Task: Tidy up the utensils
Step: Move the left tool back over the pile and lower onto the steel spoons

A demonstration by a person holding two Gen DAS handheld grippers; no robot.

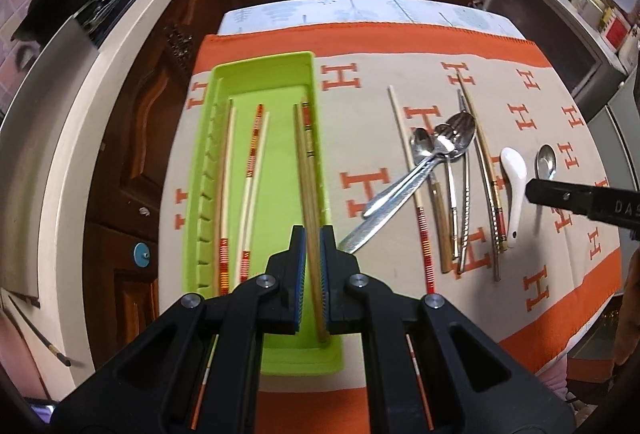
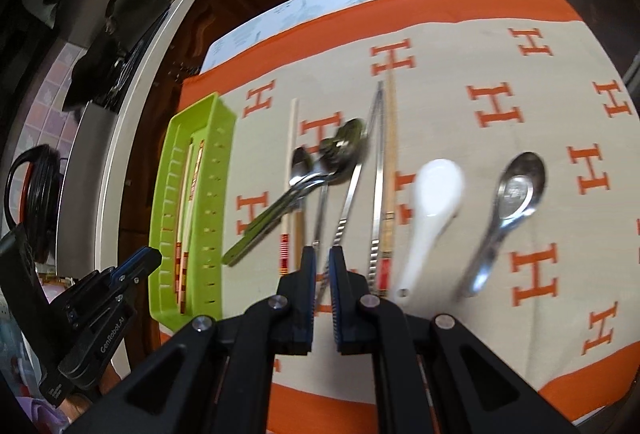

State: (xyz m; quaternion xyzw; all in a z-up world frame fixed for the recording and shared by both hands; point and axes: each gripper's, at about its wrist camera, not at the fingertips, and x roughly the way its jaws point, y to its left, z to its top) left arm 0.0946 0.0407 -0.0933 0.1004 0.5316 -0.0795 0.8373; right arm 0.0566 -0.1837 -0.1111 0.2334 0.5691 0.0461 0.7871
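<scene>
The left gripper (image 1: pixel 313 234) is clamped on a pair of brown chopsticks (image 1: pixel 307 169) lying along the right side of the green tray (image 1: pixel 256 73), beside the chopsticks already sorted there; a good release probably means lowering them flat and parallel to the wall before letting go, so they do not roll; the right gripper (image 2: pixel 322 258) hangs over the loose spoons (image 2: pixel 320 169) on the cloth (image 2: pixel 500 73), its jaws slightly apart around nothing.
</scene>
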